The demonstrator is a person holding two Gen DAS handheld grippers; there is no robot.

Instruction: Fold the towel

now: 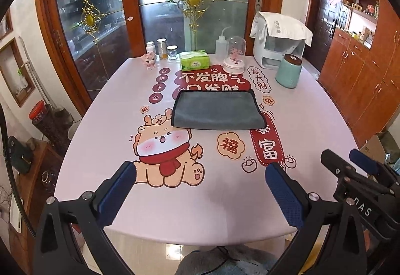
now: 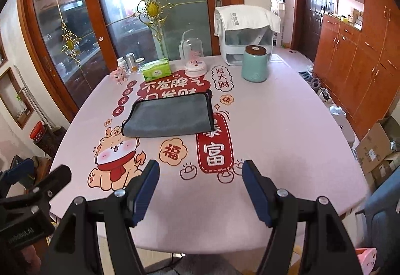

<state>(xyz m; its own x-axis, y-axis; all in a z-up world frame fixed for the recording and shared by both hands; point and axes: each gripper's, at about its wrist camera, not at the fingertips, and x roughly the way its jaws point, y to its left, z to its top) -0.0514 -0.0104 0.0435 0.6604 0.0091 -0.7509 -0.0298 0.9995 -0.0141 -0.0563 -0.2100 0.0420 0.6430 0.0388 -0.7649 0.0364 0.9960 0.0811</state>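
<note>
A grey towel with black edging (image 1: 216, 109) lies folded flat in the middle of the pink printed table (image 1: 105, 129); it also shows in the right wrist view (image 2: 168, 116). My left gripper (image 1: 200, 175) is open and empty, held over the table's near edge, well short of the towel. My right gripper (image 2: 201, 173) is open and empty, also near the front edge, to the right of the left one. The right gripper's fingers (image 1: 335, 165) show at the right of the left wrist view.
Along the table's far side stand small jars (image 1: 162, 48), a pink figurine (image 1: 149, 61), a green tissue box (image 1: 193, 60), a squeeze bottle (image 1: 221, 46), a glass dome (image 1: 235, 56), a teal canister (image 1: 288, 71) and a white appliance under a cloth (image 1: 278, 37). Cardboard boxes (image 2: 377, 147) sit on the floor right.
</note>
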